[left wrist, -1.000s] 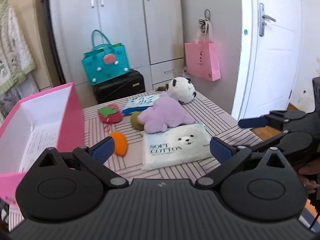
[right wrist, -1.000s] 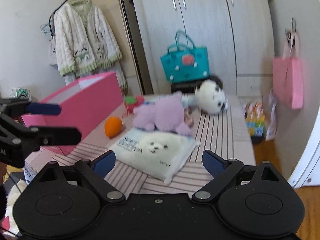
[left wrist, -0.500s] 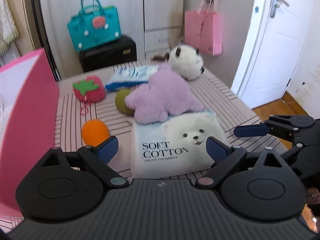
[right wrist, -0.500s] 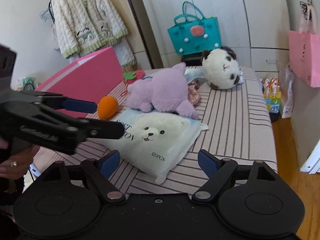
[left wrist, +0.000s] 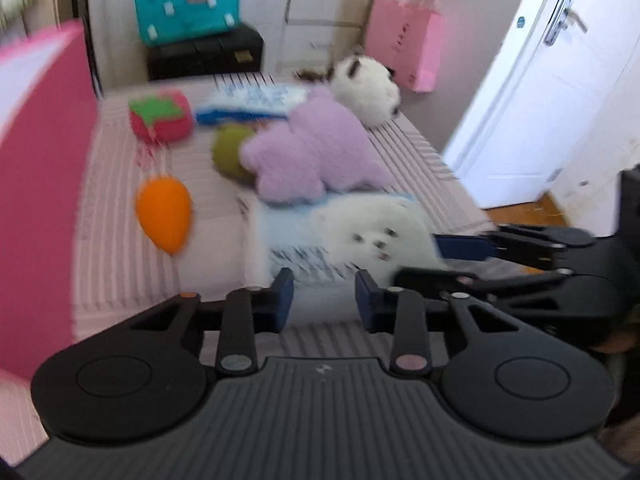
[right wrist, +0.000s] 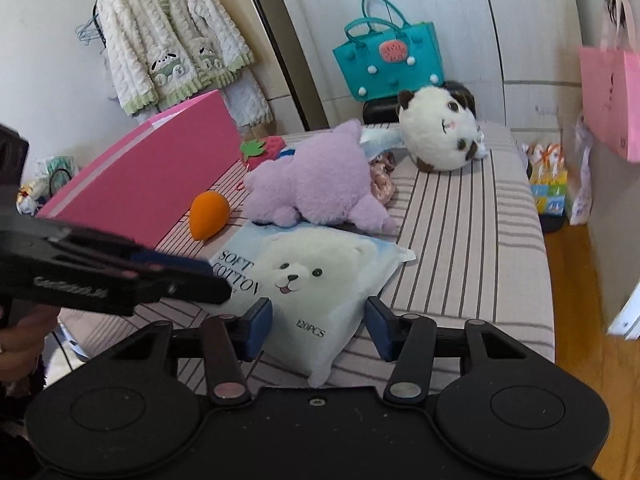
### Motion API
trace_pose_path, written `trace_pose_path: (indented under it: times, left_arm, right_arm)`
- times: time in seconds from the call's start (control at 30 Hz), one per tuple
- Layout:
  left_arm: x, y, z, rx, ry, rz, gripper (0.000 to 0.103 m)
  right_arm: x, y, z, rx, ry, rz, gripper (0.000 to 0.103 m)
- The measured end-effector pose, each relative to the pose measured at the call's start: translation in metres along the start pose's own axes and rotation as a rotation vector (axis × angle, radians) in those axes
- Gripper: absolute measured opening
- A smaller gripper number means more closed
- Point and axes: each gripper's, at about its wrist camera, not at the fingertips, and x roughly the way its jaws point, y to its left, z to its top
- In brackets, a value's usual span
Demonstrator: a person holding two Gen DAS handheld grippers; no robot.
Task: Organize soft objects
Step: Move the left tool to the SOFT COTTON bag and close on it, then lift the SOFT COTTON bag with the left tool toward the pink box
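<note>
Right gripper [right wrist: 319,330] spread, straddling near corner of cotton pack [right wrist: 320,280]; left gripper [left wrist: 324,300] spread, at pack's near edge. Pack flat on striped table [right wrist: 460,248], long axis near-to-far, top toward purple plush [right wrist: 316,180] overlapping far edge. Risk: lifting pack drags plush; slick wrapper slips.

"SOFT COTTON" and "120PCS" printed on the white bear tissue pack [right wrist: 320,280]

a teal handbag [right wrist: 390,60] is seen atop a black case [left wrist: 206,57]. a cream cardigan [right wrist: 170,32] is hung at the left, a pink paper bag [right wrist: 610,96] at the right, and a white door [left wrist: 536,92] is shown shut.
</note>
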Motion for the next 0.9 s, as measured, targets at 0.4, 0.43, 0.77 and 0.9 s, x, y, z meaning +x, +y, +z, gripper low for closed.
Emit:
trace_pose_path:
  times: [0.4, 0.43, 0.77, 0.9]
  left_arm:
    - [0.008, 0.014, 0.012, -0.061, 0.055, -0.073, 0.056]
    - [0.007, 0.015, 0.014, -0.059, 0.057, -0.082, 0.056]
    - [0.019, 0.024, 0.017, -0.021, 0.087, -0.002, 0.068]
    - [0.026, 0.035, 0.019, -0.106, 0.11, -0.022, 0.069]
  right_arm:
    - [-0.001, -0.006, 0.006, 0.037, 0.055, -0.005, 0.062]
    - [-0.001, -0.007, 0.007, 0.042, 0.062, -0.001, 0.062]
    - [0.006, -0.002, 0.013, 0.017, 0.108, 0.018, 0.063]
    - [0.008, 0.001, 0.015, -0.006, 0.116, 0.006, 0.063]
